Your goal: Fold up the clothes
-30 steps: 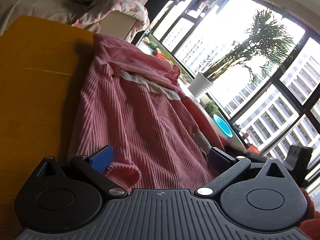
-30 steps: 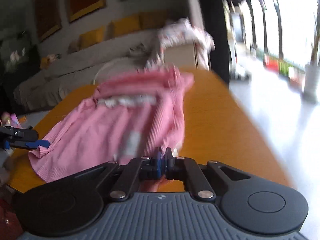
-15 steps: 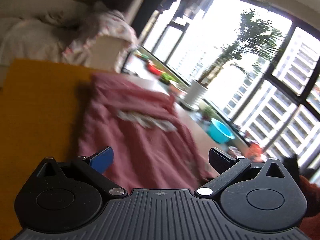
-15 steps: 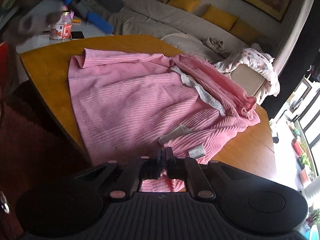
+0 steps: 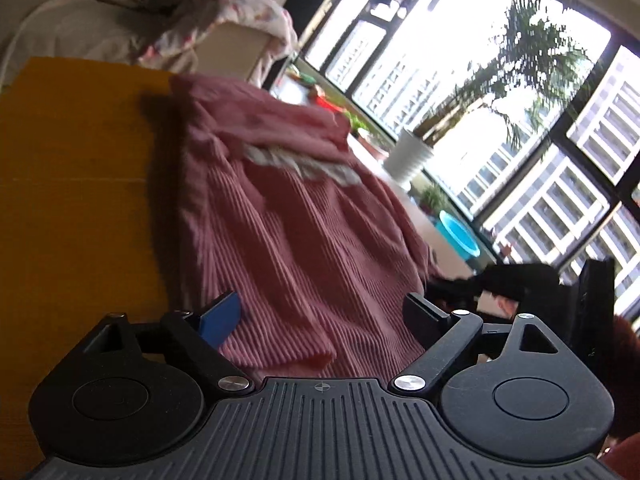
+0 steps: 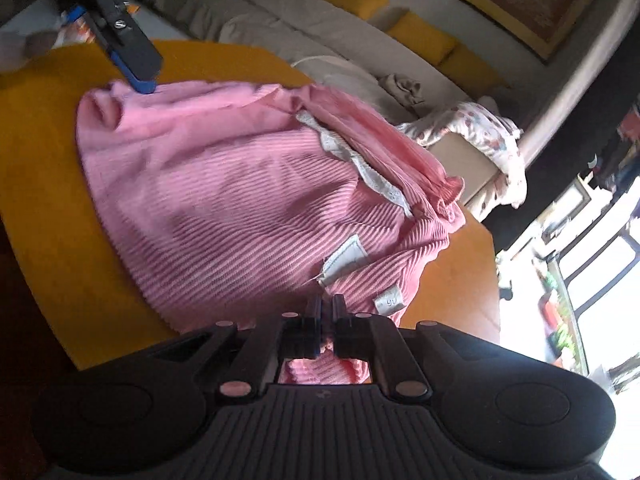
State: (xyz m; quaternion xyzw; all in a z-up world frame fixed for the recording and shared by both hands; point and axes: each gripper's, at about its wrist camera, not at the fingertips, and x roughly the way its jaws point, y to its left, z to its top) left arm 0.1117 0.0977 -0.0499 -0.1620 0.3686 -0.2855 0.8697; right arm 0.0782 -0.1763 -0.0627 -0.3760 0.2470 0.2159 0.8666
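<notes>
Mostly flat, garment: pink ribbed knit garment (image 6: 240, 196) spread over the yellow-orange wooden table (image 6: 48, 184), one edge hanging off the table's near rim in the right wrist view.
Landmark: everything below is placed relative to that pink garment.
Left gripper: left gripper (image 5: 320, 316) hovers low over the garment's corner at its left end; its fingers stand wide apart with ribbed cloth visible between them, gripping nothing.
Left fingers: blue-padded fingertip (image 5: 220, 318) sits just over the cloth near the garment's edge; from the right wrist view the same blue tip (image 6: 142, 80) is at the rolled corner, contact unclear.
Rolled corner: the garment's far-left corner (image 6: 100, 106) is curled up into a small fold.
Trim: white lace trim (image 6: 360, 164) runs across the garment's upper part, below a bunched pink layer.
Labels: a white care label (image 6: 346, 258) and a smaller white size tag (image 6: 388, 302) lie on the garment's right part.
Right gripper: right gripper (image 6: 326, 312) is at the garment's near right edge; its fingers are pressed together and pink cloth shows between and just behind them, pinched.
Beyond the garment: a grey sofa (image 6: 304, 20) with yellow cushions (image 6: 420, 36), and a floral fabric (image 6: 484, 128) draped over a beige box.
Window side: a white plant pot (image 5: 410, 158) and a turquoise basin (image 5: 460, 236) sit past the garment's right edge in the left wrist view.
</notes>
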